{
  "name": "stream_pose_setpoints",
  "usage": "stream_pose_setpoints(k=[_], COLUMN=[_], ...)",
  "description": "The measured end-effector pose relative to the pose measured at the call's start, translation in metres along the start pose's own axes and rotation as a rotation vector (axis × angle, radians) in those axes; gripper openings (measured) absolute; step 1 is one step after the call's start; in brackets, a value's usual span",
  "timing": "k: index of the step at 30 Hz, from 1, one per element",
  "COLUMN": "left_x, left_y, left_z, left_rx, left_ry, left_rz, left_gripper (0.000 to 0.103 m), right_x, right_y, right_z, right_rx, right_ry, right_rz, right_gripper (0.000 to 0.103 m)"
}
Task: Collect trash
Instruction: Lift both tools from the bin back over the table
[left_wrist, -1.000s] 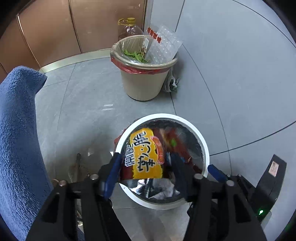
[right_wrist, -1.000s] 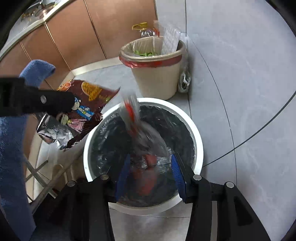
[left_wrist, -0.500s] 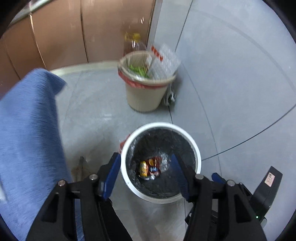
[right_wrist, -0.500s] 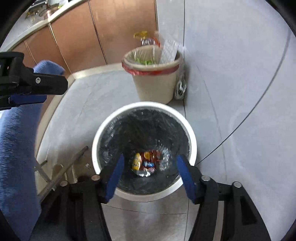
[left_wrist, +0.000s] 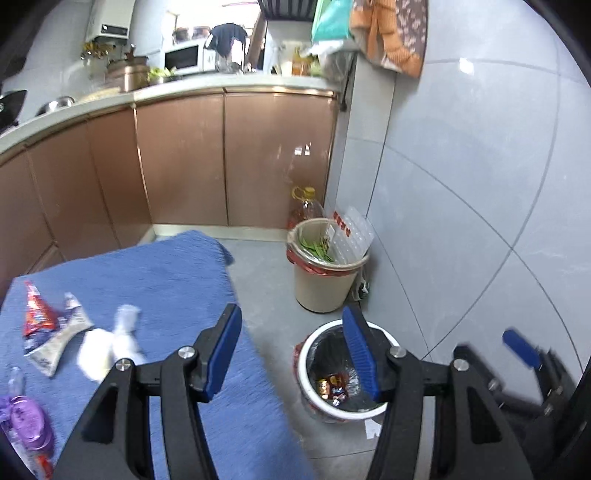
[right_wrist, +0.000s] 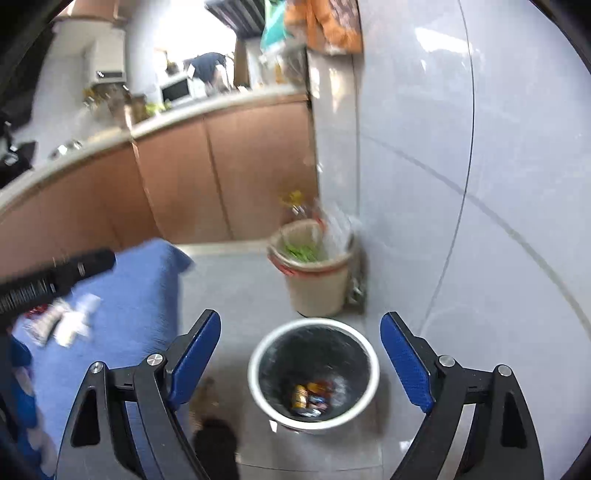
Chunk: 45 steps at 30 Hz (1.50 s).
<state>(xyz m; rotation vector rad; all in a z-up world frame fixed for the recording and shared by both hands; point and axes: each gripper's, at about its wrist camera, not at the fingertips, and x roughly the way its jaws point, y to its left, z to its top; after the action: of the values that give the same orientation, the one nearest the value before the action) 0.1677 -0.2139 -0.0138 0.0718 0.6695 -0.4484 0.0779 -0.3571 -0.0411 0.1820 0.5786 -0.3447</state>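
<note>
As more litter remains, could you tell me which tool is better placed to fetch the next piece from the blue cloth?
Probably left. The left tool is empty and sits over the cloth, close to the wrappers. The right tool, opening and empty, hangs over the bin.

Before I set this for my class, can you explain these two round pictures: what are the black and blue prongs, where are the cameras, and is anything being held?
Each picture comes from a camera on a hand-held claw, looking along its two blue-padded fingers. The left claw is open and empty. The right claw is empty too, its jaws opening. Below both stands a white bin with a dark liner and wrappers inside. A beige bin stands by the wall. On the blue cloth lie more scraps: a red wrapper and white paper.
</note>
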Motion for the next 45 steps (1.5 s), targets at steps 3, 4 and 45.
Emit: stream_pose_setpoints(k=[3, 4, 45], left_x=[-0.029, -0.039, -0.154], left_y=[0.015, 0.021, 0.307], left_z=[-0.007, -0.010, -0.156], left_rx=[-0.003, -0.010, -0.314], left_ry=[-0.009, -0.017, 0.046], left_rz=[-0.004, -0.007, 0.116], left_gripper=[0.055, 0.055, 0.070], right_x=[-0.032, -0.042, -0.045], right_y=[0.011, 0.014, 0.170], right_z=[0.010, 0.013, -0.028], right_rx=[0.005, 0.007, -0.227], right_ry=[-0.057, -0.074, 0.071], right_rz=[0.072, 0.096, 0.519], right_gripper=[0.103, 0.103, 0.103])
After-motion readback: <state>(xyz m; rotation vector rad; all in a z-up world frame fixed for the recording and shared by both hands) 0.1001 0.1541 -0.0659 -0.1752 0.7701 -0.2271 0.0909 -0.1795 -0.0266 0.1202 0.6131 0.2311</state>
